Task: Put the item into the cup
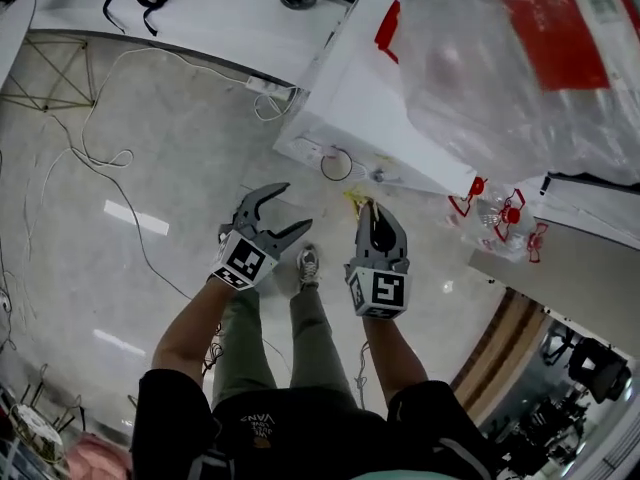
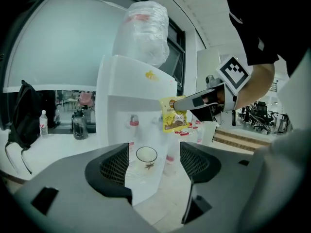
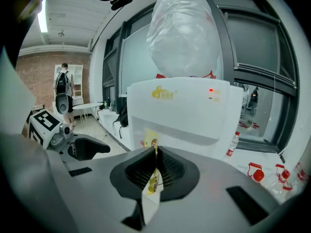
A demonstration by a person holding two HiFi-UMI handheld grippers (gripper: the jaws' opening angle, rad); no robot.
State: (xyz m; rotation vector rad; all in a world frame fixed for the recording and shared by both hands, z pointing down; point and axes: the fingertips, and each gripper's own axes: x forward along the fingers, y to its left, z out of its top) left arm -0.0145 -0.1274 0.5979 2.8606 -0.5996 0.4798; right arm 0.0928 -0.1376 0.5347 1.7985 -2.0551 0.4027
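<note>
Before the water dispenser (image 2: pixel 121 81) | right gripper (image 3: pixel 155 153) clamped tight on yellow sachet (image 2: pixel 174 116), held aloft by its top edge | left gripper (image 2: pixel 154 154) wide apart, empty | cup (image 2: pixel 146 155) waits on dispenser tray | sachet likely light, floppy, slick: grip the sealed edge.

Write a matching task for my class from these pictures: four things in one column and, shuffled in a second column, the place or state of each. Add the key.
Things
1. left gripper
2. right gripper
3. cup
4. large wrapped bottle

Places or states
A. on top of the white dispenser
B. fingers shut on a yellow sachet
C. fingers apart, holding nothing
D. standing in the dispenser's recess

Pairs: 1-C, 2-B, 3-D, 4-A
</note>
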